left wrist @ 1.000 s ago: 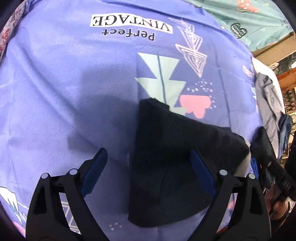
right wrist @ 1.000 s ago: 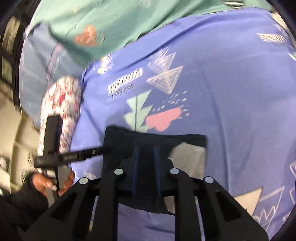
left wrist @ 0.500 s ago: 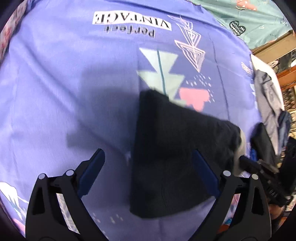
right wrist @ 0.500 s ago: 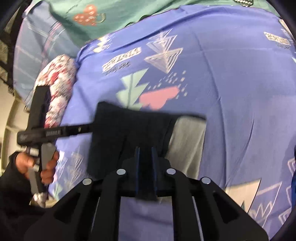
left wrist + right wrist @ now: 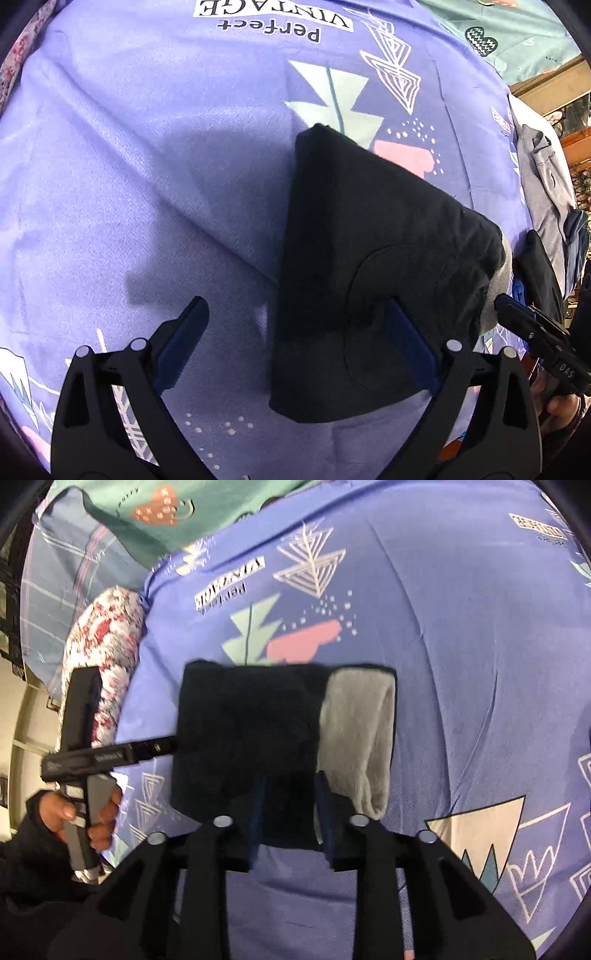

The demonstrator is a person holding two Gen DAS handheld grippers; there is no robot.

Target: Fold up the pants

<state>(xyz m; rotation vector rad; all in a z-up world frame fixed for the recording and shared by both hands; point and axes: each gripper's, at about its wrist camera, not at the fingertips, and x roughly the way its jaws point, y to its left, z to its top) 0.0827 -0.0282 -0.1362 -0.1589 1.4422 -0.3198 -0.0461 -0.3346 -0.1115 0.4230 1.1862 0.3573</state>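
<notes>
A bed under a purple patterned bedsheet (image 5: 461, 664) carries the folded black fleece-lined pants (image 5: 251, 731). My right jaws (image 5: 290, 812) have just been opening off its six-o'clock edge; I should lift clear without dragging. Left jaws (image 5: 295, 343) gape wide, empty, above its nine-o'clock side.

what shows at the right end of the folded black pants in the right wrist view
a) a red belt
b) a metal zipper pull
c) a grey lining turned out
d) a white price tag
c: in the right wrist view the folded black pants have a soft grey lining exposed along their right end, lying on the purple bedsheet; no belt, tag or zipper pull shows.
</notes>
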